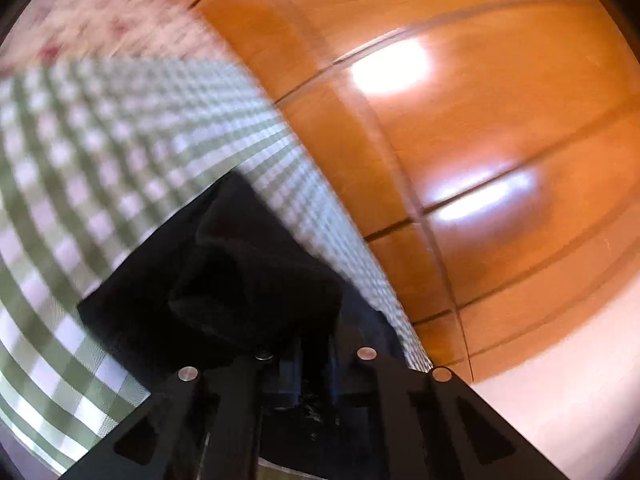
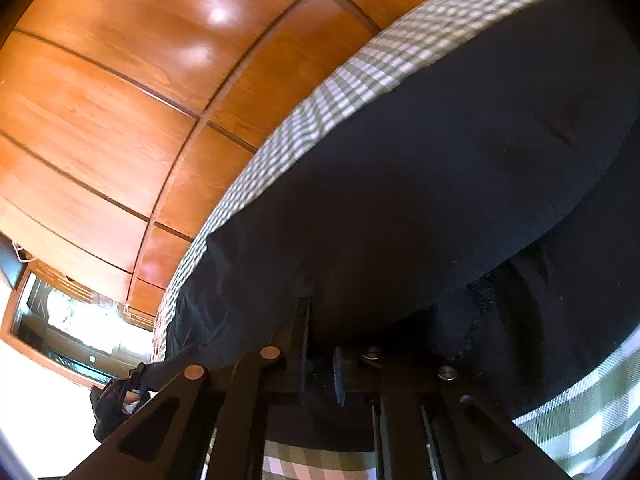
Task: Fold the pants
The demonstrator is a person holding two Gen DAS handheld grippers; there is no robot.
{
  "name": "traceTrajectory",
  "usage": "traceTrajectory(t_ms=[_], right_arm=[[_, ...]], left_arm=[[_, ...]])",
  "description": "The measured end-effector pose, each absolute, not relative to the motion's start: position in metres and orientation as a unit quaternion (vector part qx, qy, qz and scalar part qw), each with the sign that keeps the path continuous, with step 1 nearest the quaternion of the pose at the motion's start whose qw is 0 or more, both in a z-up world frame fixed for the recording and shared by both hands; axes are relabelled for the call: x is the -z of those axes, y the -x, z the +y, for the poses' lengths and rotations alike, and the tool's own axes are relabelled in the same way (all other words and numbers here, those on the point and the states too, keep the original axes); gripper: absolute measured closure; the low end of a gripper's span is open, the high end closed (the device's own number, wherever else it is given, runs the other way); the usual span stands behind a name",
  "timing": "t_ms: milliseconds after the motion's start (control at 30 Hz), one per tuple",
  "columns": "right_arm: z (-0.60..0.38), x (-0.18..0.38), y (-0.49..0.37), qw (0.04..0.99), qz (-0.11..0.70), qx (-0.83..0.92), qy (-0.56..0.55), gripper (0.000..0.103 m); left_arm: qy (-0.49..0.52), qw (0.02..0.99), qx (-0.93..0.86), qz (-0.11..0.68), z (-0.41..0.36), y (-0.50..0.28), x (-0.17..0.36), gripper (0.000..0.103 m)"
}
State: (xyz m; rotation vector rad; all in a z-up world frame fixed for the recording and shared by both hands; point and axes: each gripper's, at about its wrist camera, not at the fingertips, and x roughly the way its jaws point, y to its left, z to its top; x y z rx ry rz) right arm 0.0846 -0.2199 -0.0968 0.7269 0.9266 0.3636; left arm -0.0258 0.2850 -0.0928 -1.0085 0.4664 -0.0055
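The black pants lie on a green-and-white checked cloth that covers the bed or table. In the right wrist view they fill the middle and right, and my right gripper is shut on a raised fold of them. In the left wrist view, which is blurred, a bunched end of the pants sits between the fingers of my left gripper, which is shut on it. The checked cloth spreads to the left.
Orange wooden wall panels stand beyond the cloth's edge, and they also show in the right wrist view. A floral cloth lies at the far left. A window or mirror is at lower left.
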Motion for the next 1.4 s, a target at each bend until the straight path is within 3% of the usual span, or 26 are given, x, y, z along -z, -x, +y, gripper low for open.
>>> traceTrajectory(t_ms=[200,400,567,633,733,800,1267,1367,1400], right_arm=[[-0.218,0.07,-0.074,0.827,0.393,-0.215,-0.339,0.094],[-0.198,0.1,-0.066,0.817,0.455,-0.212,-0.285,0.094],[-0.208,0.107,-0.064,0.804,0.453,-0.219,-0.317,0.093],[-0.213,0.102,-0.062,0.802,0.445,-0.229,-0.327,0.089],[-0.229,0.095,-0.063,0.819,0.429,-0.199,-0.325,0.071],[-0.251,0.094,-0.064,0.822,0.419,-0.168,-0.346,0.068],[-0.426,0.095,-0.077,0.832,0.325,0.028,-0.449,0.068],[-0.447,0.097,-0.096,0.828,0.321,0.042,-0.459,0.077],[-0.456,0.097,-0.103,0.823,0.326,0.047,-0.463,0.09]], left_arm=[[0.466,0.873,-0.007,0.145,0.303,0.06,0.086,0.096],[0.517,0.811,-0.071,0.265,0.312,0.06,0.157,0.096],[0.563,0.793,-0.062,0.224,0.311,0.057,0.166,0.074],[0.551,0.799,-0.068,0.231,0.309,0.054,0.163,0.074],[0.539,0.805,-0.072,0.236,0.306,0.047,0.161,0.075],[0.535,0.807,-0.075,0.238,0.305,0.046,0.158,0.075],[0.514,0.815,-0.074,0.257,0.261,0.033,0.156,0.072],[0.51,0.818,-0.075,0.256,0.259,0.031,0.154,0.075],[0.511,0.817,-0.076,0.257,0.259,0.031,0.154,0.078]])
